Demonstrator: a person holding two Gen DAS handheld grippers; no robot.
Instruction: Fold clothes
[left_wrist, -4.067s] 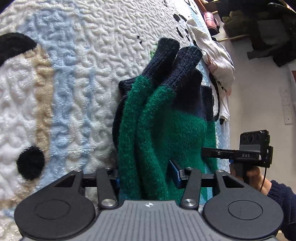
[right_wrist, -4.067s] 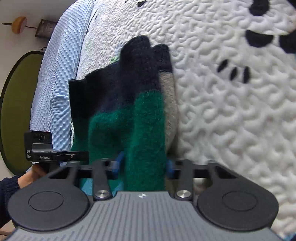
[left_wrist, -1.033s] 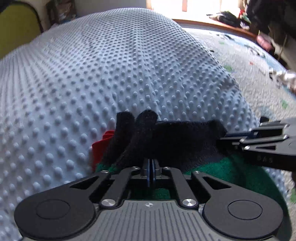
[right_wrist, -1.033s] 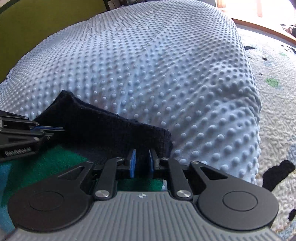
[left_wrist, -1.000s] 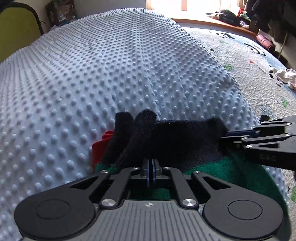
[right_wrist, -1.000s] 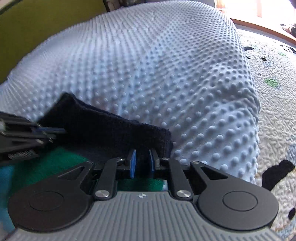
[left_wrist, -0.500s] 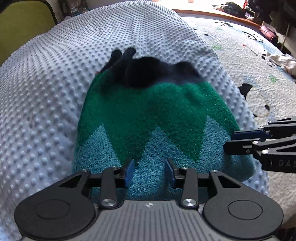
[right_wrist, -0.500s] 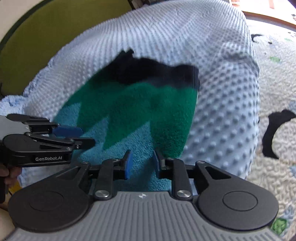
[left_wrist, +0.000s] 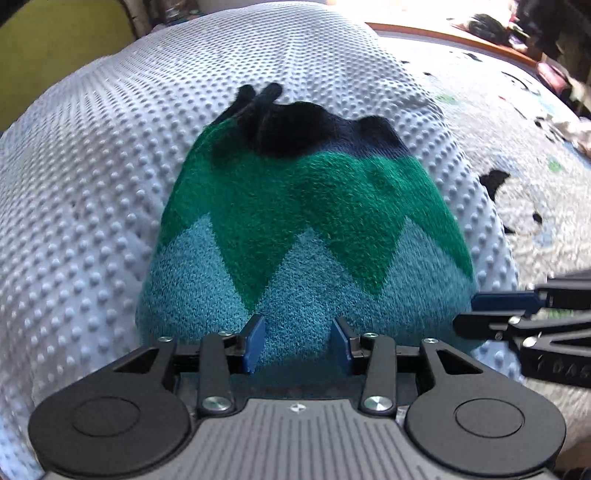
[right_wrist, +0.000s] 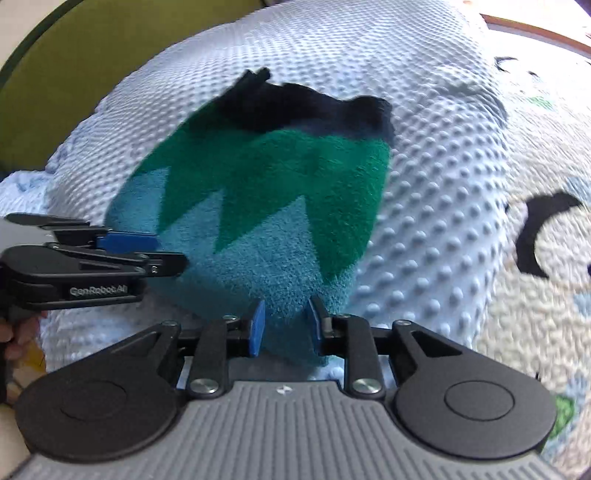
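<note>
**Folded sweater lies straight ahead of both claws, near edge between the fingers**

The knitted sweater (left_wrist: 306, 229) lies folded on the dotted pale-blue blanket (left_wrist: 92, 177), which covers a bed with a patterned quilt (right_wrist: 535, 295). Its bands run from teal at the near side, through a green zigzag, to dark navy at the far side, so its long axis points away from both cameras.

The left claw (left_wrist: 297, 343) is spread, with its blue pads at each side of the near teal edge; I cannot tell if they touch the knit. The right claw (right_wrist: 284, 328) is also spread, a little narrower, and it stands at the near right corner of the sweater. Neither claw pinches anything. Both are about equally near to the teal edge: the left one at the middle, the right one at the corner.

I judge that the next move depends on this edge. It lies directly in front of the fingers, so a short advance and a closing would take it.

The left wrist view shows the full width of the sweater and some bunched navy folds at the far left. The right wrist view shows the right side edge of the sweater and the hand (right_wrist: 18, 336) that holds the left claw.
</note>
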